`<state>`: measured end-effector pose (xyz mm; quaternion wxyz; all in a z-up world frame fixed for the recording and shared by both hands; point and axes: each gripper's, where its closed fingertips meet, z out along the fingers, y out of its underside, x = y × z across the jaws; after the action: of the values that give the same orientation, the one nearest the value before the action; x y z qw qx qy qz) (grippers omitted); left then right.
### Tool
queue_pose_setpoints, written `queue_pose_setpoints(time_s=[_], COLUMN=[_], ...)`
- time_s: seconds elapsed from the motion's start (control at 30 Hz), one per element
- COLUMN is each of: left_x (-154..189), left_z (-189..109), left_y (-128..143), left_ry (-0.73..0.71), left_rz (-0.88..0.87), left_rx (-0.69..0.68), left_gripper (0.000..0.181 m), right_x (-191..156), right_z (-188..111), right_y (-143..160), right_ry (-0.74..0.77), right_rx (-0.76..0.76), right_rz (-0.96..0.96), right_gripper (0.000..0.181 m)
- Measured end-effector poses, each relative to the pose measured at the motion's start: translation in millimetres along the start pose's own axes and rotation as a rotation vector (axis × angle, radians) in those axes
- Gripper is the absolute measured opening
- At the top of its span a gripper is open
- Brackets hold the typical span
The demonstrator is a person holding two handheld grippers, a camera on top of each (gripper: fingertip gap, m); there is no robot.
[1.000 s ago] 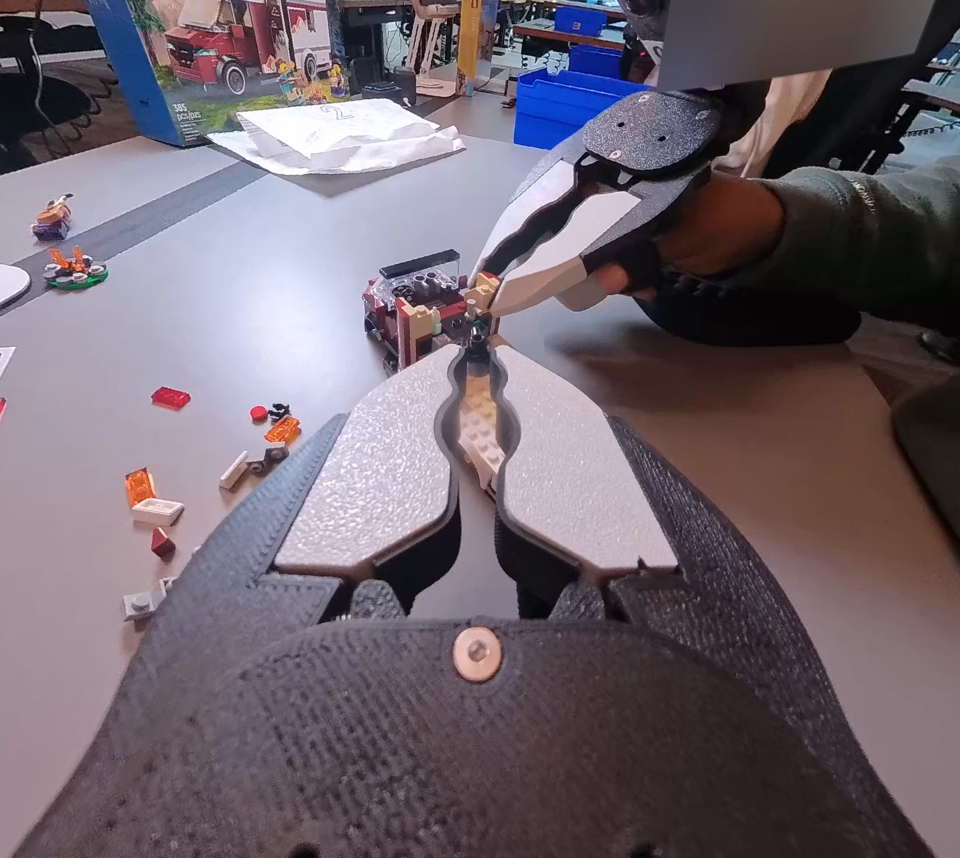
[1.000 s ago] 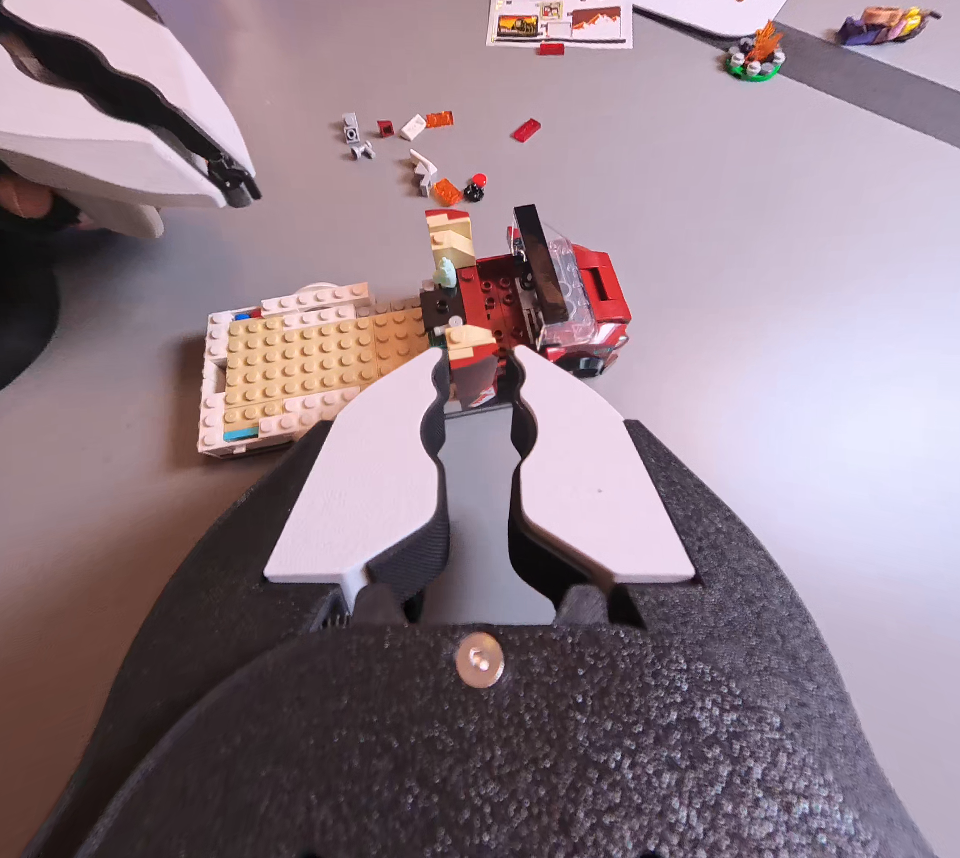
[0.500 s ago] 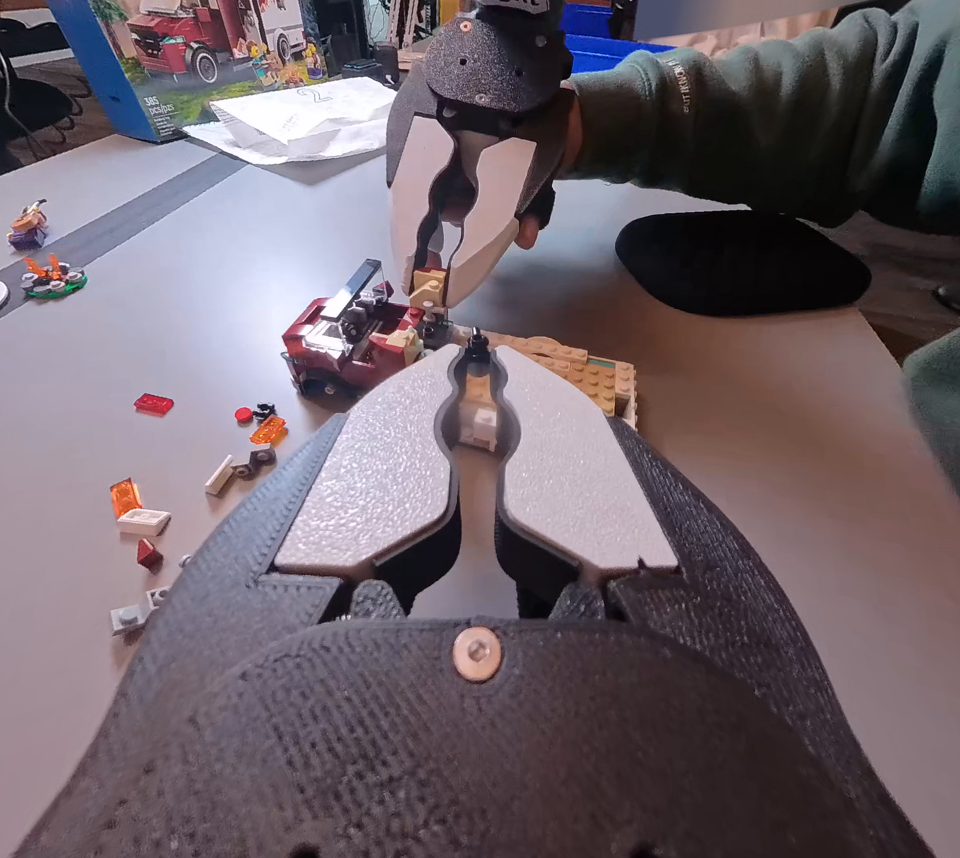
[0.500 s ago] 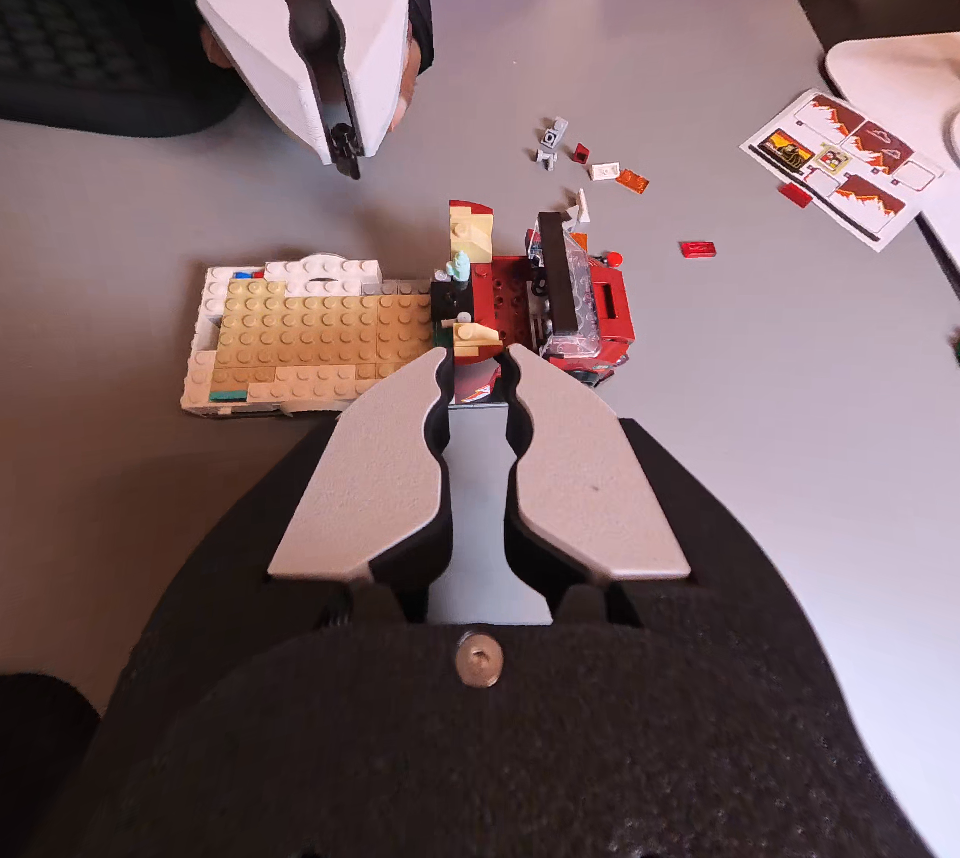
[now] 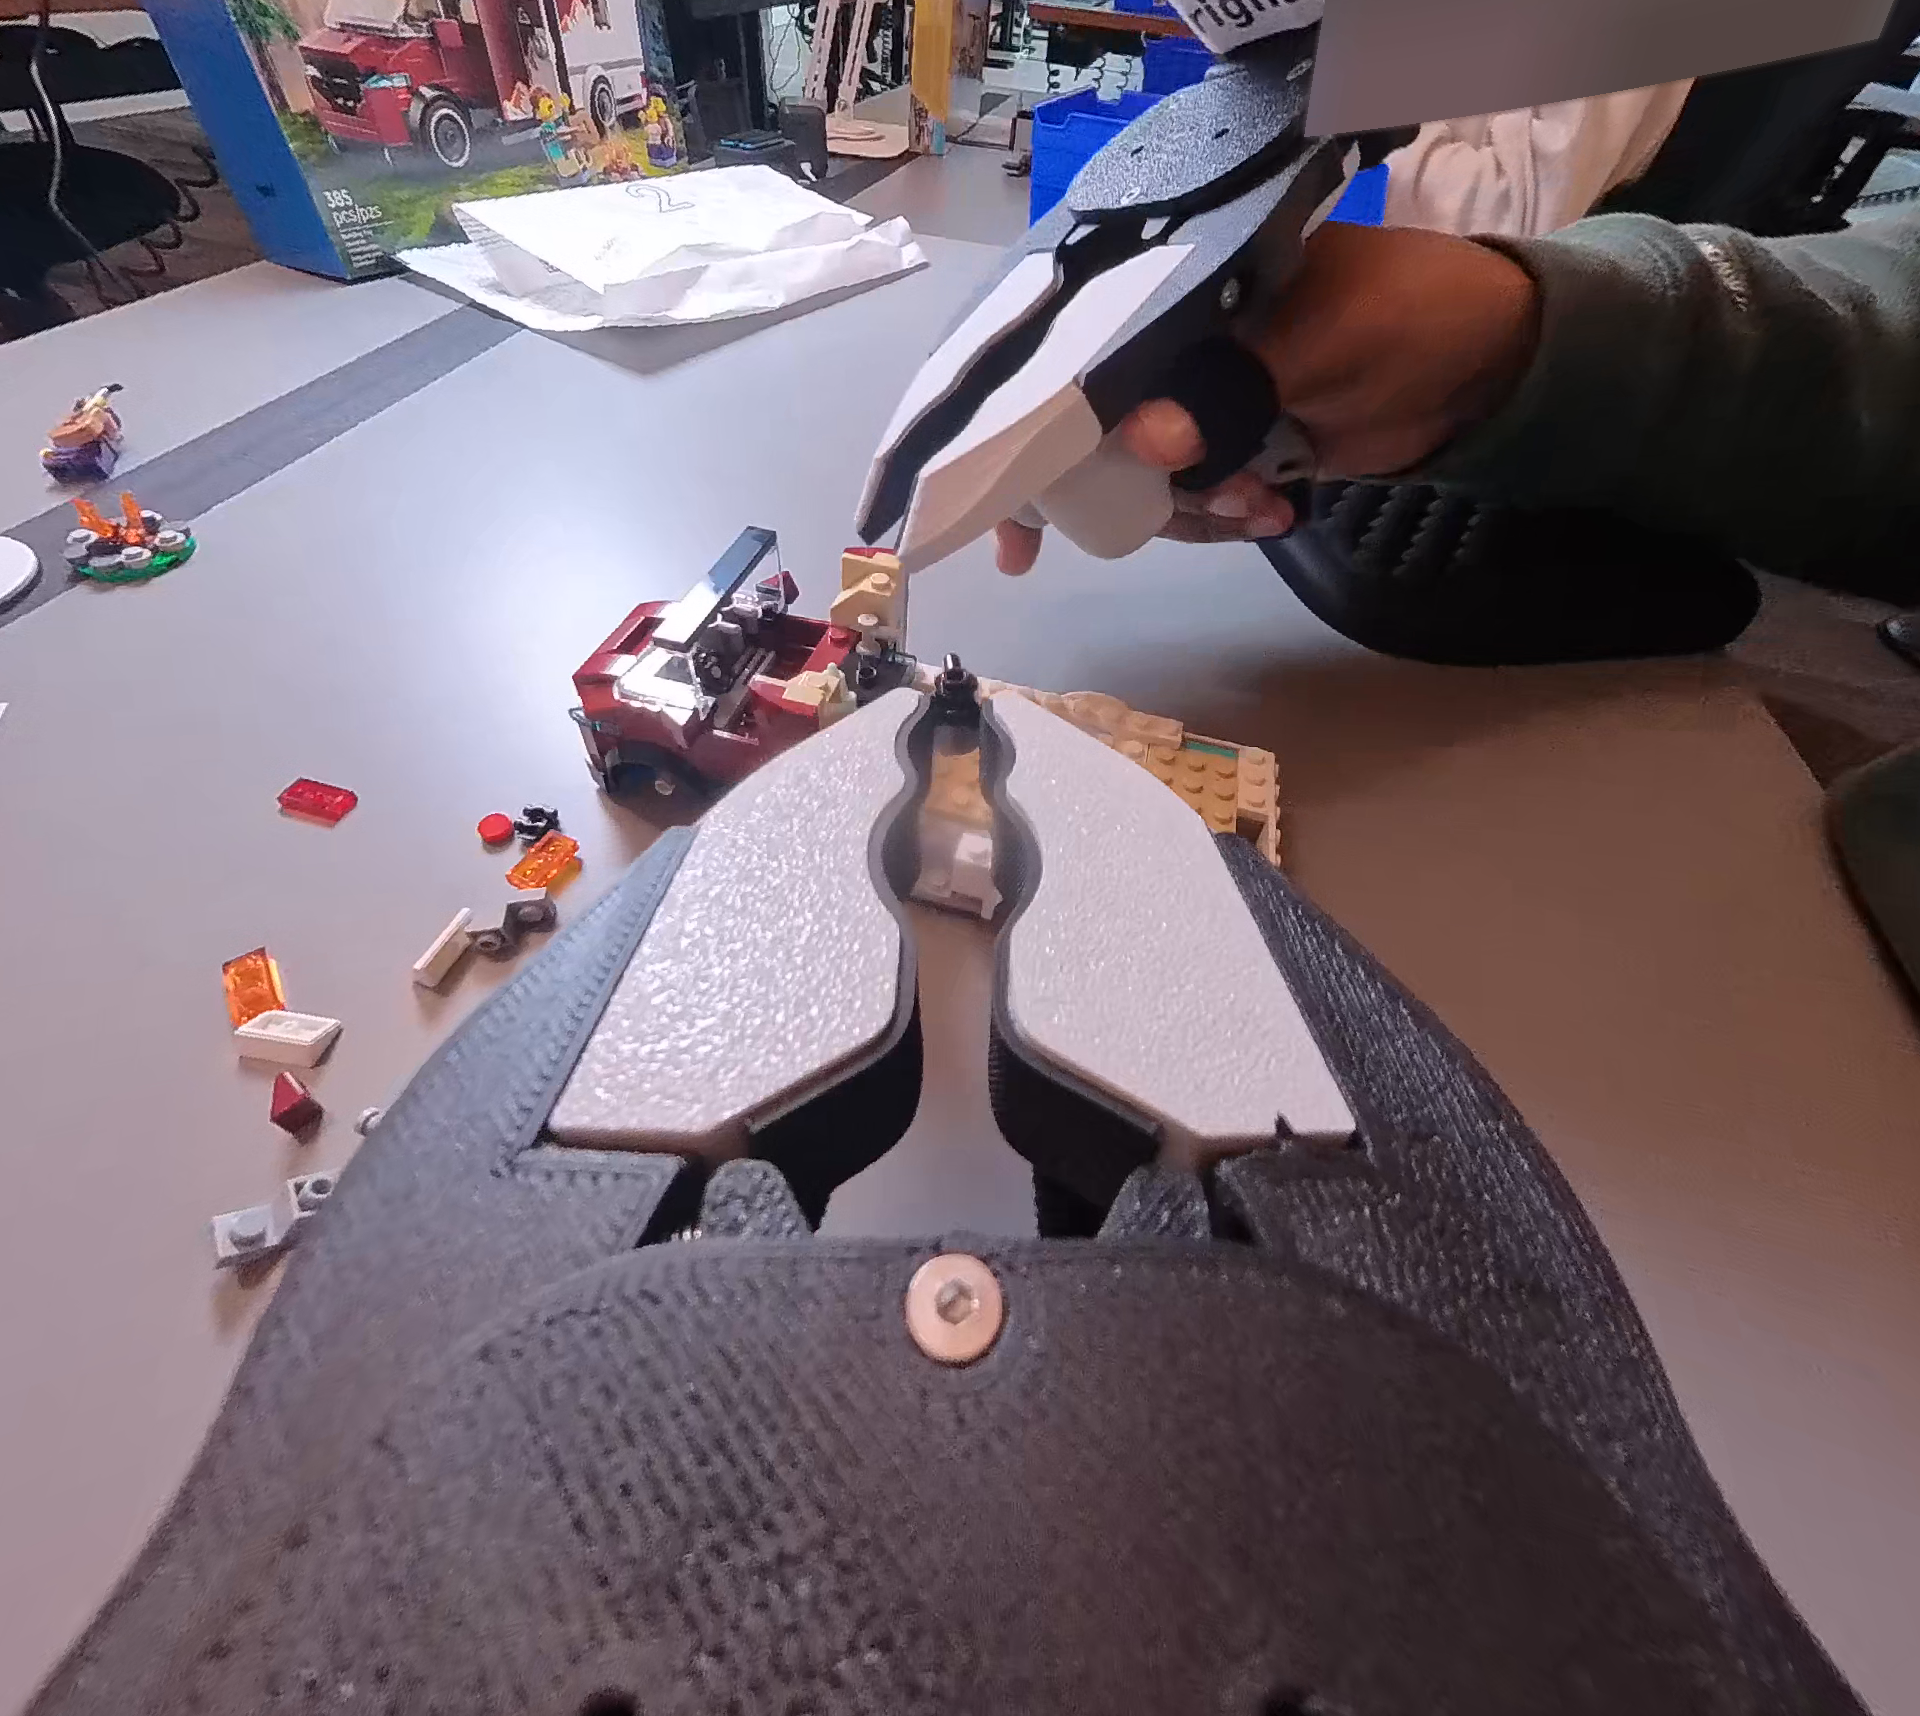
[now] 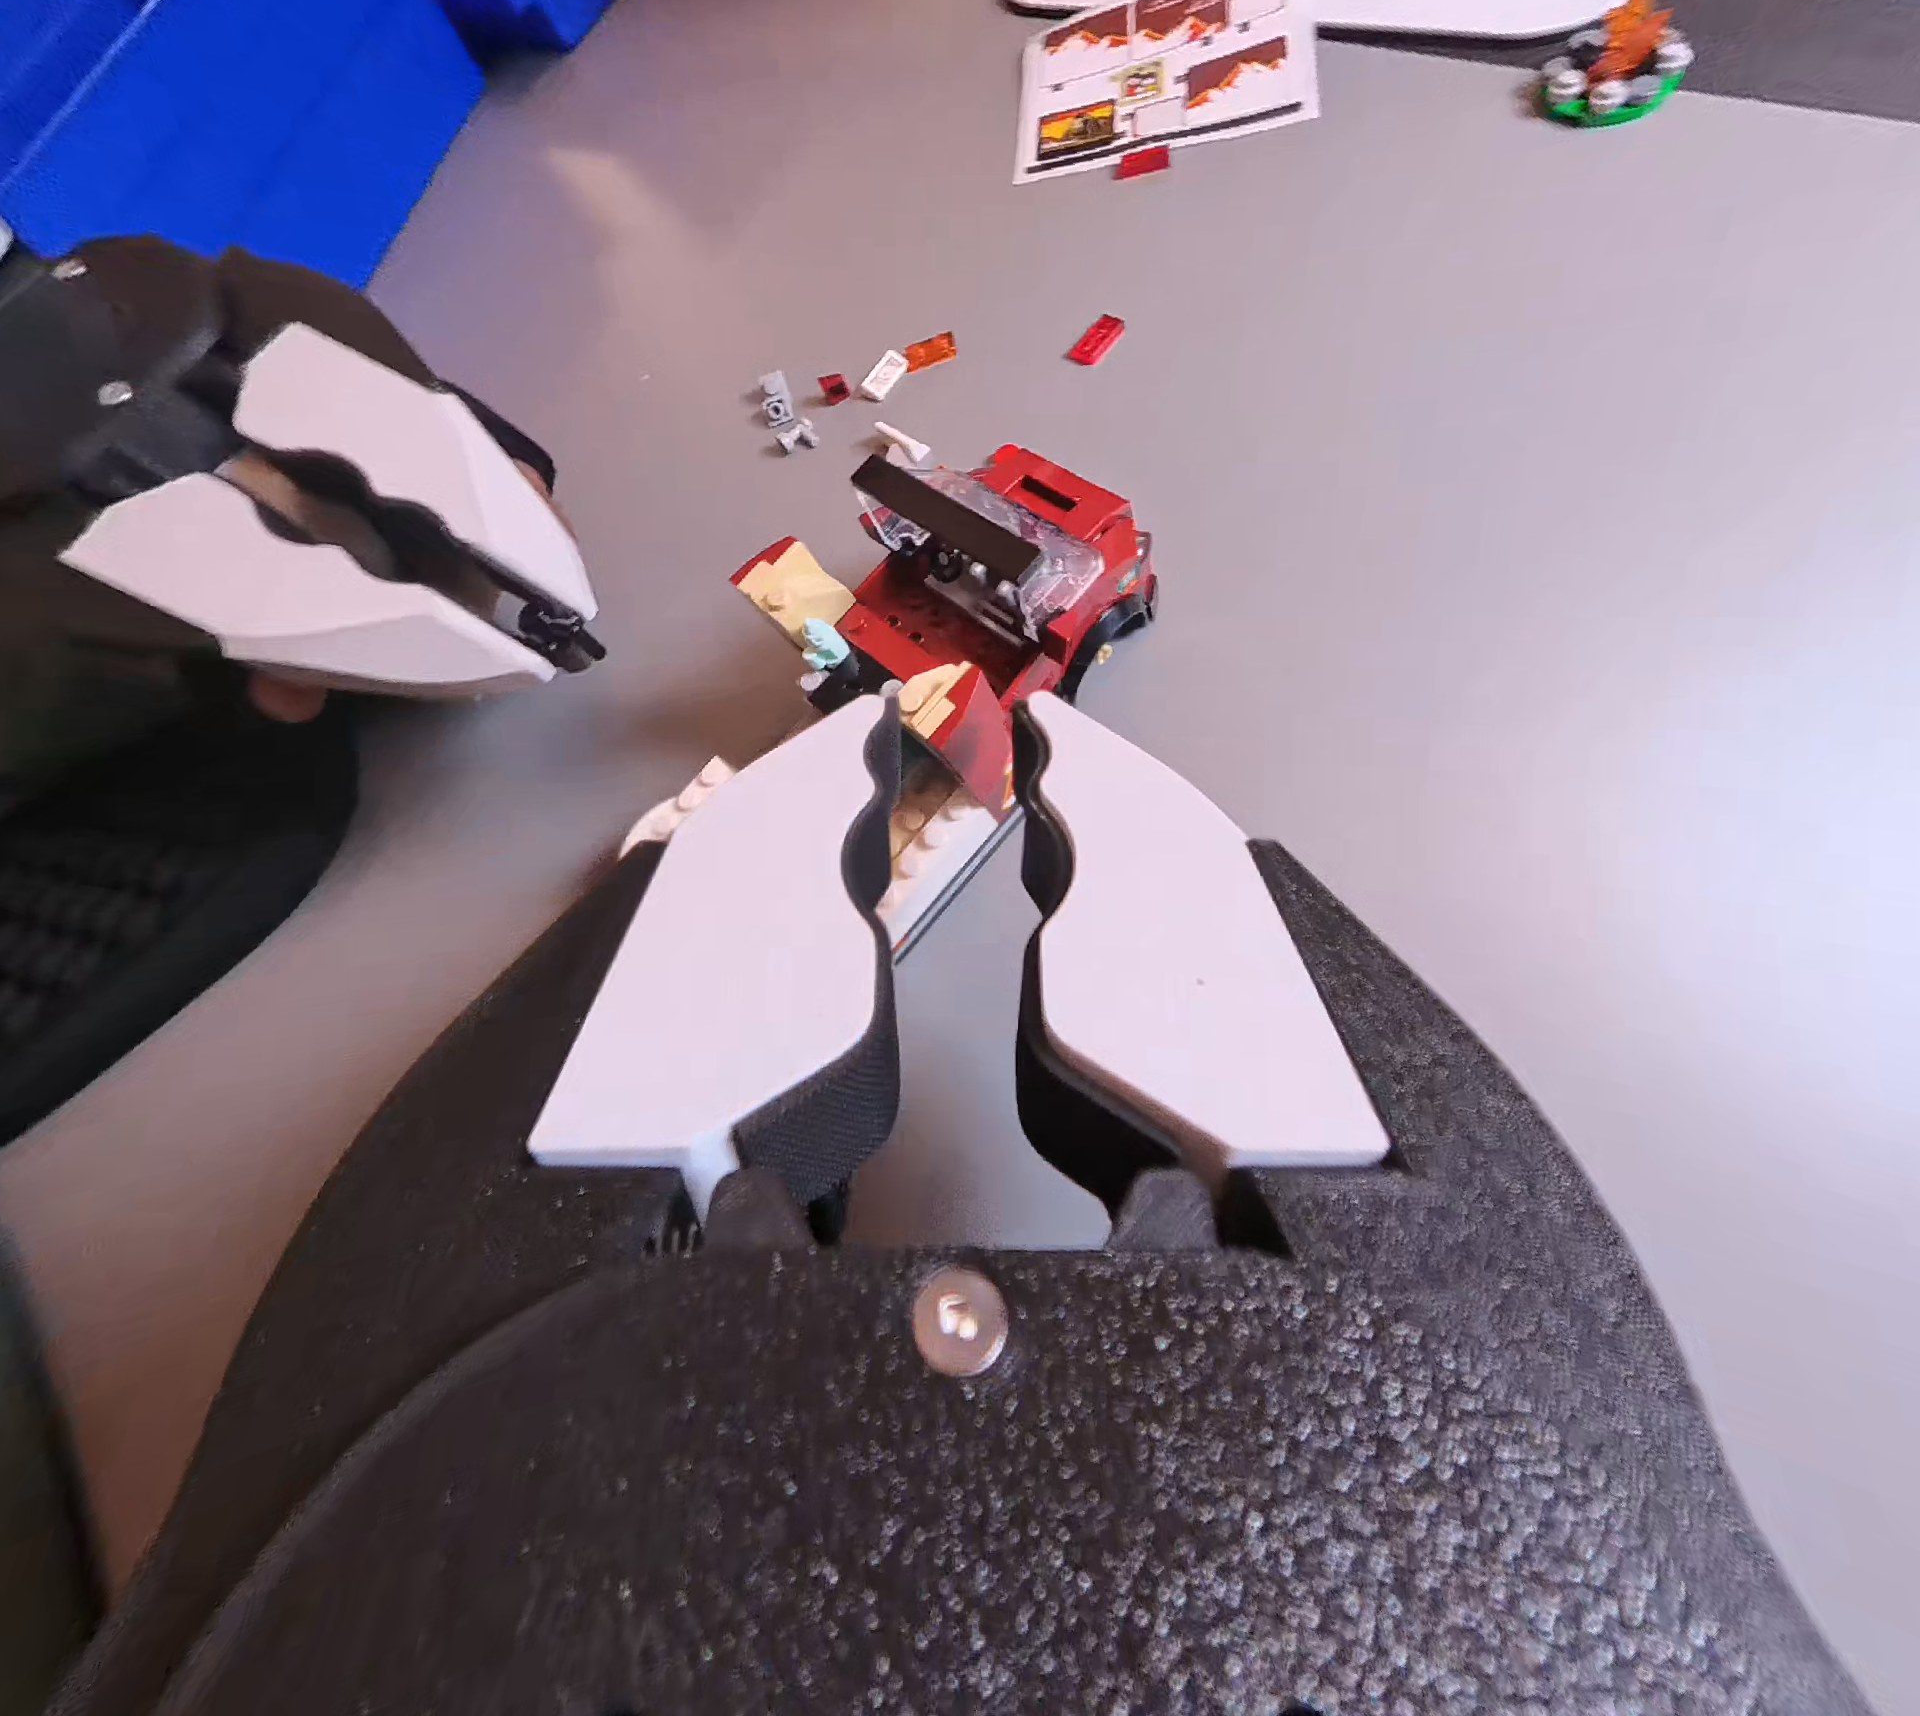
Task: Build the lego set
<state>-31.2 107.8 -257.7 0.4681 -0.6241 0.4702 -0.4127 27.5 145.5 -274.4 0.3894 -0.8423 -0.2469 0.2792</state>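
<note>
The left gripper [image 5: 951, 698] has its two white-faced fingers pressed together on a small black lego piece [image 6: 556, 627] that projects past the tips. In the right wrist view this gripper sits to the left of the model, apart from it, with the piece aimed toward the cab.

The partly built lego camper [image 6: 977, 586], a dark-red cab with a clear windscreen joined to a tan studded floor plate [image 5: 1195, 757], rests on the grey table [image 5: 520, 523]. Its long axis runs from the cab, far from the right gripper, back under that gripper's fingers.

The right gripper [image 6: 951, 710] has its fingers a little apart, straddling the dark-red rear edge of the cab; whether they press it cannot be told. In the left wrist view its tips touch the tan upright block [image 5: 871, 586] behind the cab.

Judgement: the left gripper carries the part, so it must travel rightward to the cab rear while the right one steadies the model.
</note>
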Motion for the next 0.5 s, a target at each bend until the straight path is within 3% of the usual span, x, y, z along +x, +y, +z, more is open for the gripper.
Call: queue_pose_setpoints(time_s=[0.2, 0.5], left_x=[7.0, 4.4], left_z=[-0.2, -2.3], left_y=[1.6, -0.2], left_ry=[0.014, 0.014], left_rz=[0.028, -0.006], left_rx=[-0.009, 0.005], left_gripper=[0.008, 0.008], right_x=[2.9, 7.4], right_z=[10.2, 10.3], right_y=[-4.9, -5.3], right_ry=[0.11, 0.192], right_rx=[0.0, -0.071], right_rz=[0.027, 0.015], right_gripper=[0.008, 0.014])
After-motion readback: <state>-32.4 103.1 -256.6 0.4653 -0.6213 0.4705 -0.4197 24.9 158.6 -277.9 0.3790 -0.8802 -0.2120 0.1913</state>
